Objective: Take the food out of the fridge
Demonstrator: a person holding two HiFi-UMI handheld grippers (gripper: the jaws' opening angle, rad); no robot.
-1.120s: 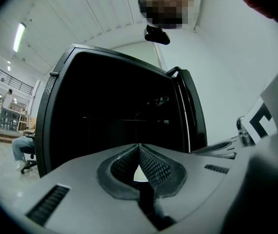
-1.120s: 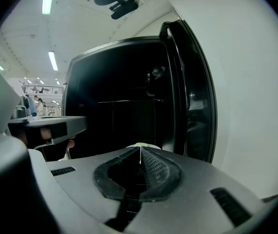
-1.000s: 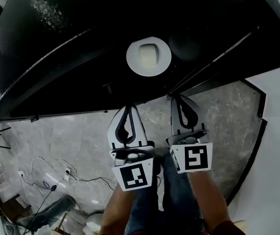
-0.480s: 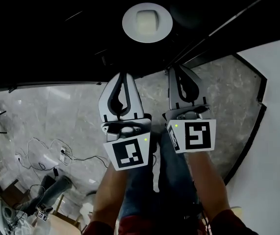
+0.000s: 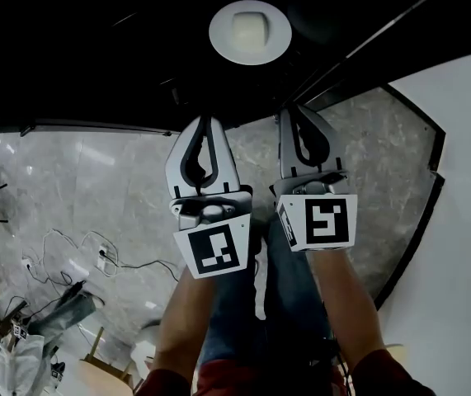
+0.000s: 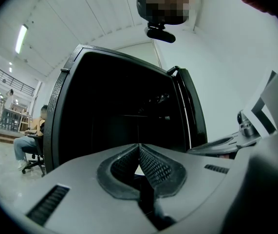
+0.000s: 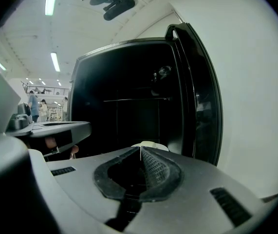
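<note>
Both grippers are closed with nothing in them. In the left gripper view, the left gripper (image 5: pixel 205 122) has its two ribbed black rubber pads (image 6: pixel 154 165) meeting at the tip above a teardrop-shaped gap. The right gripper (image 5: pixel 291 111) looks the same in its own view. The two hang side by side, just apart, in front of the open fridge (image 5: pixel 95 56), a glossy black cabinet with a dark interior whose door (image 7: pixel 200 96) stands open at the right. The food (image 5: pixel 249 30), a pale, rounded-square piece, sits on a round white plate (image 5: pixel 221 44) inside the fridge, just beyond the jaw tips and touched by neither gripper. Below is a grey marbled floor (image 5: pixel 95 188).
</note>
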